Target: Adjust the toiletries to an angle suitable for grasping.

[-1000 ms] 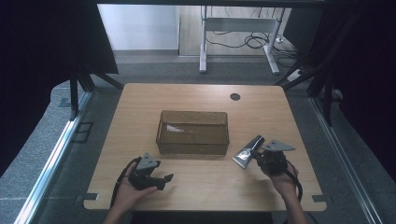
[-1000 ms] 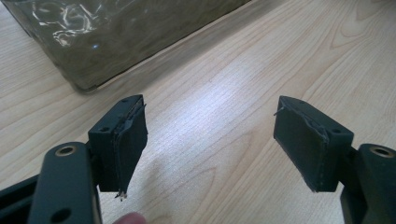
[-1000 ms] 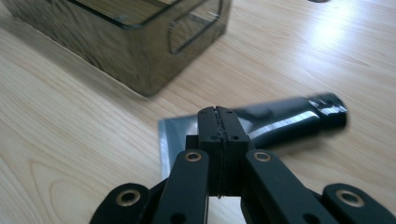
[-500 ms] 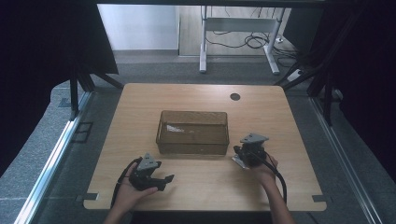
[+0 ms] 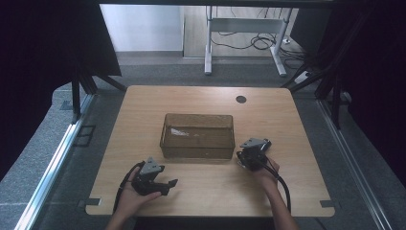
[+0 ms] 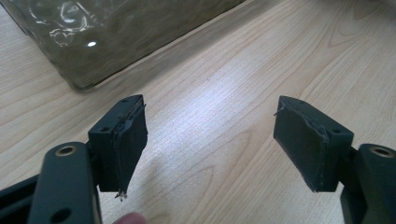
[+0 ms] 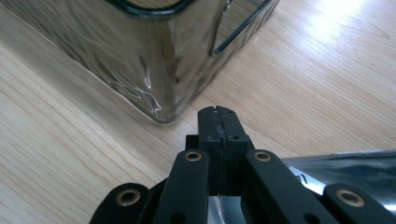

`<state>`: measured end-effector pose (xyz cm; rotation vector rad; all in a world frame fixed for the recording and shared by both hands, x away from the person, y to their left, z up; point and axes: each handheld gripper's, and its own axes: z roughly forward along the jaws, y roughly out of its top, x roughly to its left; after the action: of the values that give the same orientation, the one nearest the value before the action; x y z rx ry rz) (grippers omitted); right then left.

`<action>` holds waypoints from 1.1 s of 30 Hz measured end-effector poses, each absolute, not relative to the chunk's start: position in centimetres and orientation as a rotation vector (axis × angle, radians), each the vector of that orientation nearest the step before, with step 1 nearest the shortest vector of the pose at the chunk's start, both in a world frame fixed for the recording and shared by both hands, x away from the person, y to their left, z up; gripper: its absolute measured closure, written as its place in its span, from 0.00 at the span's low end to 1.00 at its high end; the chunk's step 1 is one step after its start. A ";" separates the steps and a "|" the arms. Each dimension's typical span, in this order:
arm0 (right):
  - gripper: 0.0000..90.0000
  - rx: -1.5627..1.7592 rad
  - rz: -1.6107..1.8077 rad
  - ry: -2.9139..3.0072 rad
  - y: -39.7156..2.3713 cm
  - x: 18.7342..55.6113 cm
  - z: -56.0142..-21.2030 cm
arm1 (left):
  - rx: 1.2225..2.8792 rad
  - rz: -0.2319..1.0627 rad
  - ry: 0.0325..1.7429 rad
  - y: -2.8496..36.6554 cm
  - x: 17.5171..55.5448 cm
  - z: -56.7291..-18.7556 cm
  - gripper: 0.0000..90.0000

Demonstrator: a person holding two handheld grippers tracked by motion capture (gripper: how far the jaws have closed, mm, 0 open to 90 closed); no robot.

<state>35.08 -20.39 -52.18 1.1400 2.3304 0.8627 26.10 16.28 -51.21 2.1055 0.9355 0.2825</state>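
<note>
A clear brownish plastic bin stands in the middle of the wooden table. My right gripper sits low at the bin's near right corner. In the right gripper view, my right gripper has its jaws pressed together. A thin shiny silvery packet hangs under its arms and appears pinched in the jaws. My left gripper rests near the table's front left, pointing right. In the left gripper view, my left gripper is open with bare wood between the pads, and the bin lies ahead.
A dark round hole marks the table's far right part. A metal desk frame and cables lie on the floor beyond the table. Black drapes hang on both sides.
My right gripper has moved left and down toward the bin's near right corner, carrying the silvery packet with it. The left gripper has stayed put.
</note>
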 end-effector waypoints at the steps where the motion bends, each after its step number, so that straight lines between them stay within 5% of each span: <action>1: 1.00 1.139 0.858 2.332 -20.5 35.1 -52.2 | 2.102 0.283 0.937 16.3 26.1 -51.2 0.29; 33: 1.00 1.133 0.841 2.324 -23.3 32.6 -52.3 | 2.117 0.279 0.938 16.3 26.1 -51.3 0.29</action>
<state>32.59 -23.33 -52.25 1.1334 2.3238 0.8406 26.13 16.25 -51.33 2.1172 0.9383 0.2788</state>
